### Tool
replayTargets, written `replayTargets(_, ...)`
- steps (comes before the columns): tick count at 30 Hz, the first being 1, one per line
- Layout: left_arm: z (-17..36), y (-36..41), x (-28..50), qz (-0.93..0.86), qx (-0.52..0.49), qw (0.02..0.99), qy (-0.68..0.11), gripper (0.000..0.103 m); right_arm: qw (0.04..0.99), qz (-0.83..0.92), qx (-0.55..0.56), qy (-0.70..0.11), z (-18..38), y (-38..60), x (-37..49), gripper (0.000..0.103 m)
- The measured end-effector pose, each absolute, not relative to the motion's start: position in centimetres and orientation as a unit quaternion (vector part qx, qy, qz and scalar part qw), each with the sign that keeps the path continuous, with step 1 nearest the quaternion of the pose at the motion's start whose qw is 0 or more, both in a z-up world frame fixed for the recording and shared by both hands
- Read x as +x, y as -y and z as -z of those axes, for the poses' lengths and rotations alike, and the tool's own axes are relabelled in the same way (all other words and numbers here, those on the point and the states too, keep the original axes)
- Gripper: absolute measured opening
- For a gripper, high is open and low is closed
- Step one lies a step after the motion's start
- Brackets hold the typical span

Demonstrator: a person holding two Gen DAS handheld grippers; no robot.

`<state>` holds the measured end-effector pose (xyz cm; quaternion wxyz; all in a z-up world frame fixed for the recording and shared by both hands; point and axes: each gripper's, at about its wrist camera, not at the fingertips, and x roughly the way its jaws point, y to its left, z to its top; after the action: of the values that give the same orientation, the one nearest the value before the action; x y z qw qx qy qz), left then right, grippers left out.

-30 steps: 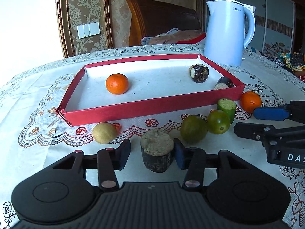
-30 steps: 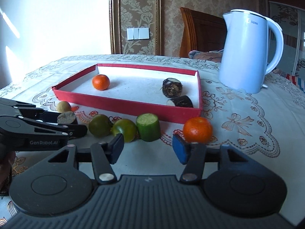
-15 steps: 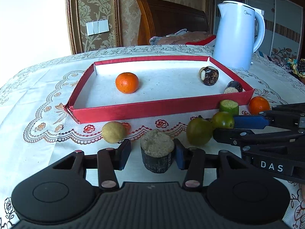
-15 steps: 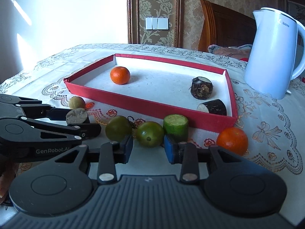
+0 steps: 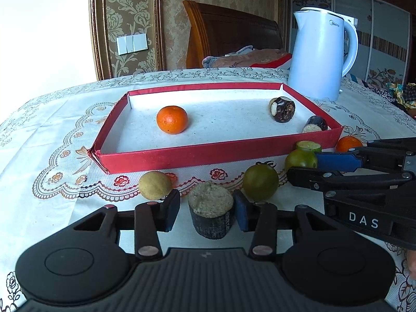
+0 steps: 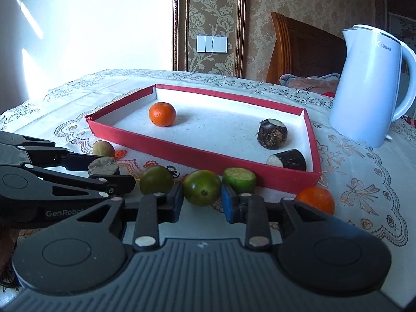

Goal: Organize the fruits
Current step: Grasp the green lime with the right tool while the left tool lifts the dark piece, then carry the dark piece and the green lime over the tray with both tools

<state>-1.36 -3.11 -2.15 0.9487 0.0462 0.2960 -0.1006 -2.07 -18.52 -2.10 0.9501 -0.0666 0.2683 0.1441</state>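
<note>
A red tray holds an orange and two dark cut root pieces. In front of it lie a yellow-brown fruit, two green fruits, a cut green piece and a second orange. My left gripper is open with a dark cut stump between its pads, a gap on the left side. My right gripper is open around the nearer green fruit, with gaps on both sides.
A white electric kettle stands behind the tray's right end. A wooden chair with cloth on it is behind the table. The lace tablecloth covers the table.
My right gripper has moved left from near the second orange to the green fruit, and its jaws have narrowed around it. My left gripper stays at the stump.
</note>
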Motion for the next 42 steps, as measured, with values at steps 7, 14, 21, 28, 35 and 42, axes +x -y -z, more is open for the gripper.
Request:
replayTargets(7,2.2,3.5,-1.5,0.102,0.056,0.95,-0.29,0.034,0.959,-0.127,-0.044,-0.248,1.6,19.5,-2.4,0.029)
replayTargets(14,2.1,3.6,-1.7,0.102,0.057,0.951,-0.287,0.034,0.96,-0.126,-0.039,-0.247,1.6,19.5,-2.4,0.029)
replayTargets(21,1.6,3.6,-2.5,0.09,0.063,0.962,-0.252,0.034,0.965,-0.122,-0.032,-0.232,1.3,19.7,-2.8,0.029)
replayTargets(28,0.3,3.8,-2.6,0.072,0.07,0.971,-0.216,0.034,0.973,-0.102,-0.028,-0.206,0.5,19.8,-3.0,0.029)
replayTargets(35,-0.6,4.1,-1.0,0.069,0.067,0.972,-0.214,0.034,0.974,-0.09,-0.013,-0.208,0.2,20.5,-2.3,0.029)
replayTargets(42,-1.2,3.9,0.4,0.063,0.047,0.973,-0.217,0.034,0.973,-0.082,-0.007,-0.217,0.0,20.7,-1.1,0.029)
